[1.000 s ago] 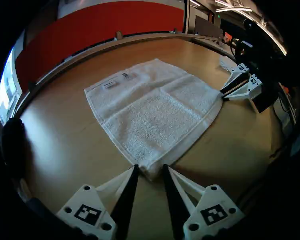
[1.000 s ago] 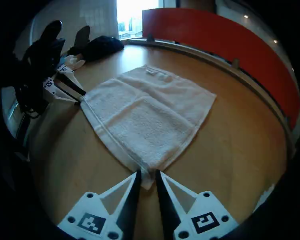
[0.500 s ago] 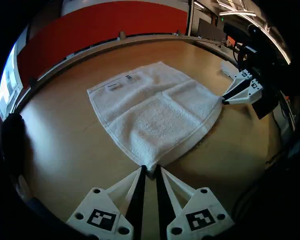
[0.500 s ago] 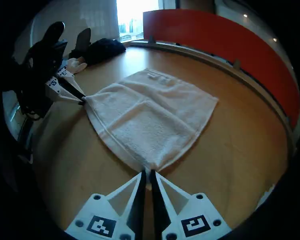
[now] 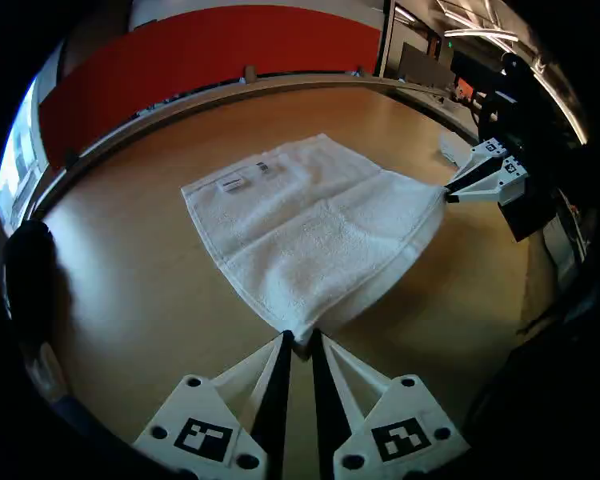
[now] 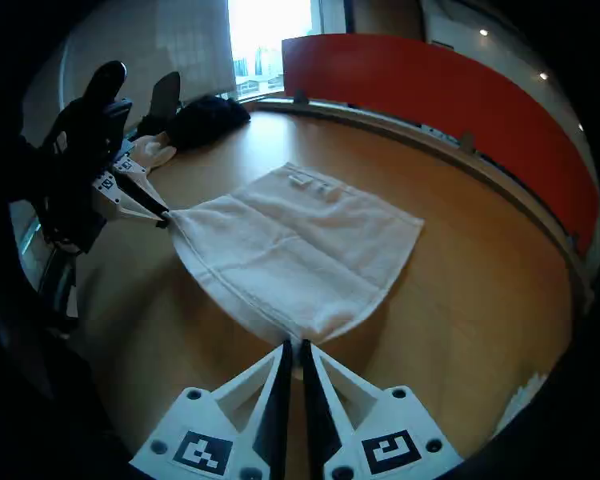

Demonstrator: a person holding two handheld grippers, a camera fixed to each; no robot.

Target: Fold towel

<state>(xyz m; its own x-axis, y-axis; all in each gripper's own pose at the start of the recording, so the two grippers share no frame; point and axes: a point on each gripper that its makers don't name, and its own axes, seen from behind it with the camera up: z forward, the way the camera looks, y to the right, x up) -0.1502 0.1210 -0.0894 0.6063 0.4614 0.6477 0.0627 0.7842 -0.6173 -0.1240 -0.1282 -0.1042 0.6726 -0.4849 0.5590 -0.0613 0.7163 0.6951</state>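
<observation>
A white towel (image 5: 316,216) lies on the wooden table (image 5: 124,264), with its near edge lifted off the surface. In the left gripper view my left gripper (image 5: 298,344) is shut on the towel's nearest corner. My right gripper (image 5: 447,192) pinches the far right corner there. In the right gripper view the towel (image 6: 300,248) sags between the two held corners. My right gripper (image 6: 295,349) is shut on the near corner and my left gripper (image 6: 166,218) holds the far left corner. A small label (image 5: 230,183) sits near the towel's far edge.
A red panel (image 5: 196,48) runs behind the table's raised back rim (image 5: 220,92). A dark bundle (image 6: 208,112) lies at the table's far end near a window (image 6: 268,40). Another white cloth (image 5: 456,148) rests by the right edge.
Both grippers closed on the towel's near corners, then rose, lifting the near edge so it hangs above the table. The far part stays flat.
</observation>
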